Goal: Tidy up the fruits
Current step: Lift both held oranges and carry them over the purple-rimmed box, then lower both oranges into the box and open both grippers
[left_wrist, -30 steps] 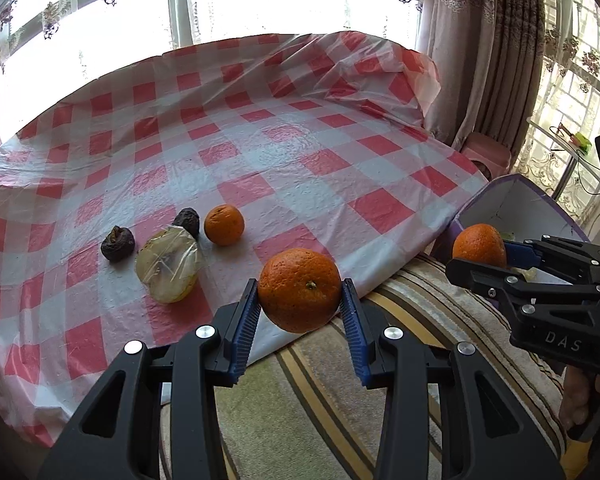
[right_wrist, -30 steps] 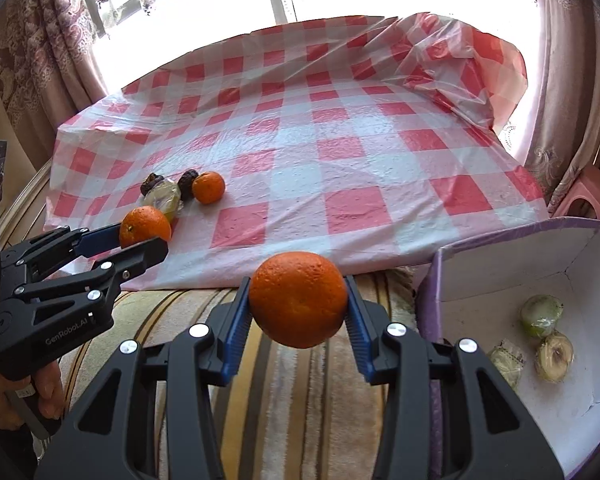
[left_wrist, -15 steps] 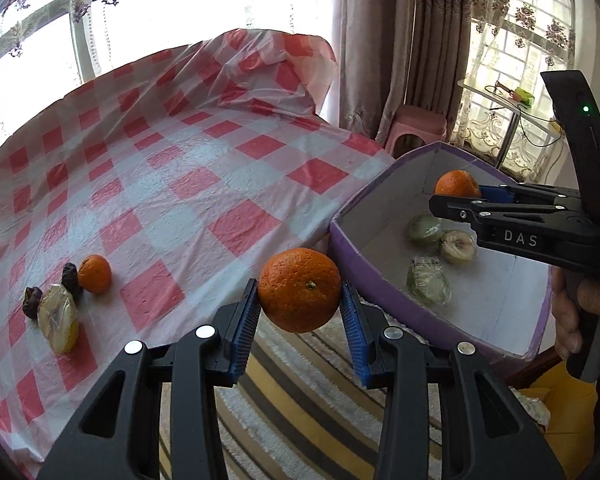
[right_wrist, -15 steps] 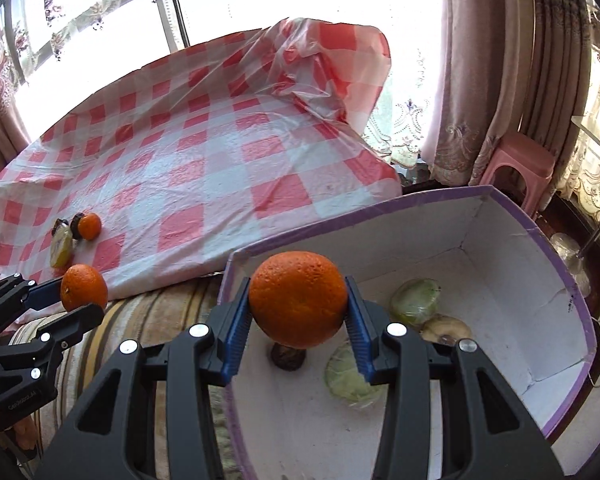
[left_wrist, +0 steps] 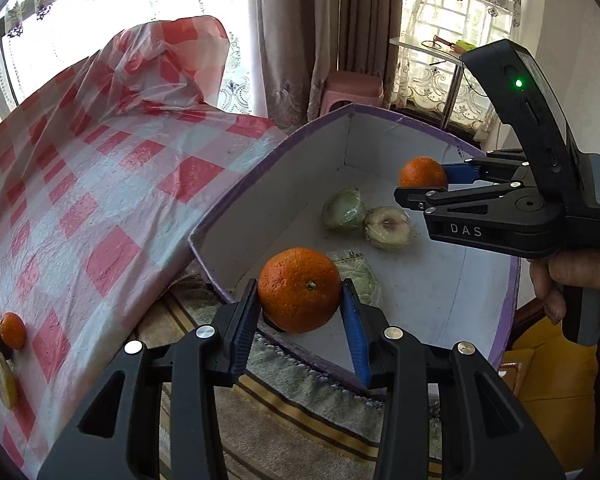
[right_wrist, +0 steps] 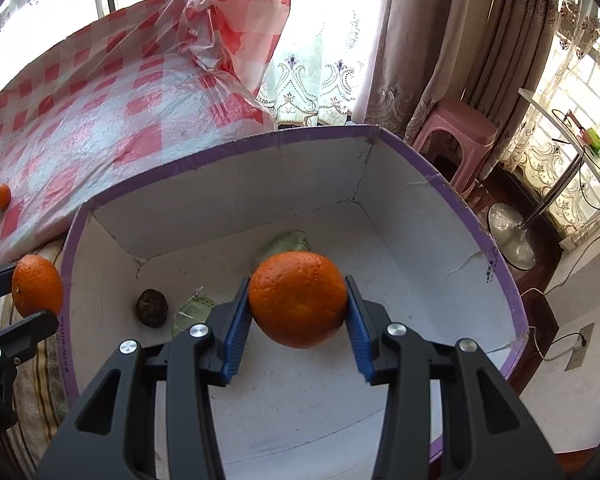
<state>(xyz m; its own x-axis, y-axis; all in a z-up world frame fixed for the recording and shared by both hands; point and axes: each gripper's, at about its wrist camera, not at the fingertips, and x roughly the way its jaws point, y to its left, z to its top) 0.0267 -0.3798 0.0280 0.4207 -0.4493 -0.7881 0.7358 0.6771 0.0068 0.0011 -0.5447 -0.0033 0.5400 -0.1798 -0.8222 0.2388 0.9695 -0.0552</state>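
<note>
My left gripper point(left_wrist: 300, 312) is shut on an orange point(left_wrist: 299, 289) and holds it over the near rim of the purple-edged white box point(left_wrist: 260, 168). My right gripper point(right_wrist: 298, 320) is shut on a second orange point(right_wrist: 298, 299) and holds it above the box's inside point(right_wrist: 440, 208); it also shows in the left wrist view point(left_wrist: 420, 184). In the box lie wrapped green fruit halves point(left_wrist: 343, 210) point(left_wrist: 388, 222), a wrapped pale piece point(right_wrist: 190, 314) and a dark shrivelled fruit point(right_wrist: 151, 307). A small orange point(left_wrist: 12, 330) stays on the checked cloth.
The red-and-white checked cloth point(left_wrist: 100, 168) covers the table at left, with a wrapped yellow fruit point(left_wrist: 0, 376) and dark fruit beside the small orange. A striped towel point(left_wrist: 300, 420) lies under the box. A pink stool point(right_wrist: 456, 136) and curtains stand behind.
Both grippers have swung right from the table toward the box, each still holding its orange. The right orange is now above the box's middle; the left one is at its near rim.
</note>
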